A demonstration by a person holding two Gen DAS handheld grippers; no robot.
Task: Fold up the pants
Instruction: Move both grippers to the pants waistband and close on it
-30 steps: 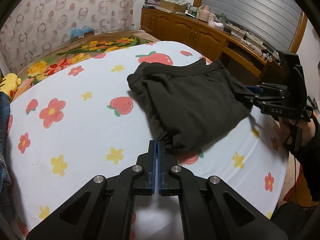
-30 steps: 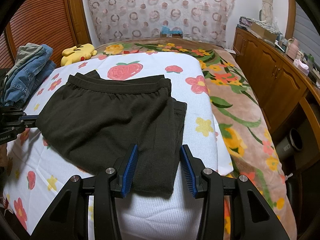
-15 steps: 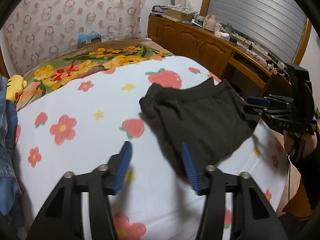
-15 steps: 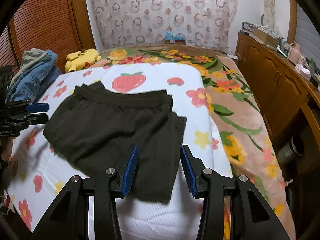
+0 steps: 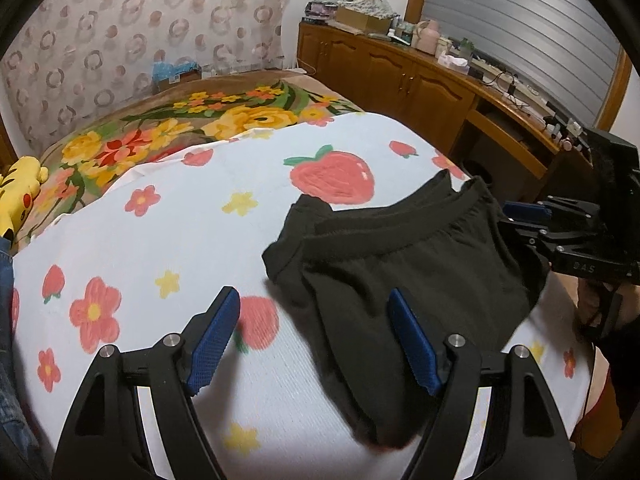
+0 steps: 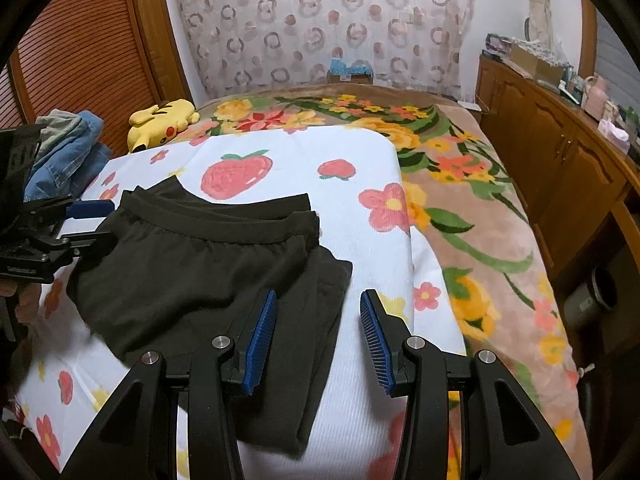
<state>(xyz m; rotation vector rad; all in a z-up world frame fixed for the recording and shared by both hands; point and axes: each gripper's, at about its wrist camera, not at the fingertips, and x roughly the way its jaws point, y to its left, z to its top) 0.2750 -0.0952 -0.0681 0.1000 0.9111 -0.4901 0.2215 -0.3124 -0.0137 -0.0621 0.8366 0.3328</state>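
Here, through the left wrist camera, the left gripper (image 5: 314, 336) hung above the strawberry-print sheet (image 5: 168, 232), its jaws opening and already wide apart, with nothing clamped between the blue pads (image 5: 212, 340). The folded black pants (image 5: 404, 264) lay flat on the sheet just ahead and to the right, the near edge passing under the right-hand pad without being pinched; the elastic waistband faced away from the camera. Beyond the far side of the pants the right gripper (image 5: 520, 220) appeared, held by a hand (image 5: 600, 300) at the picture's right border. A yellow plush toy (image 5: 16, 196) rested at the left edge on the floral blanket (image 5: 224, 120), and a wooden cabinet (image 5: 400, 76) ran along the wall.

From the right wrist camera, the right gripper (image 6: 318, 336) stood partly spread over the pants (image 6: 192, 272), its pads apart and gripping nothing; the cloth's folded corner lay below the left pad. The left gripper (image 6: 86, 220) sat at the pants' left side. A pile of denim clothes (image 6: 68, 148) lay behind it, beside the plush toy (image 6: 164, 120).
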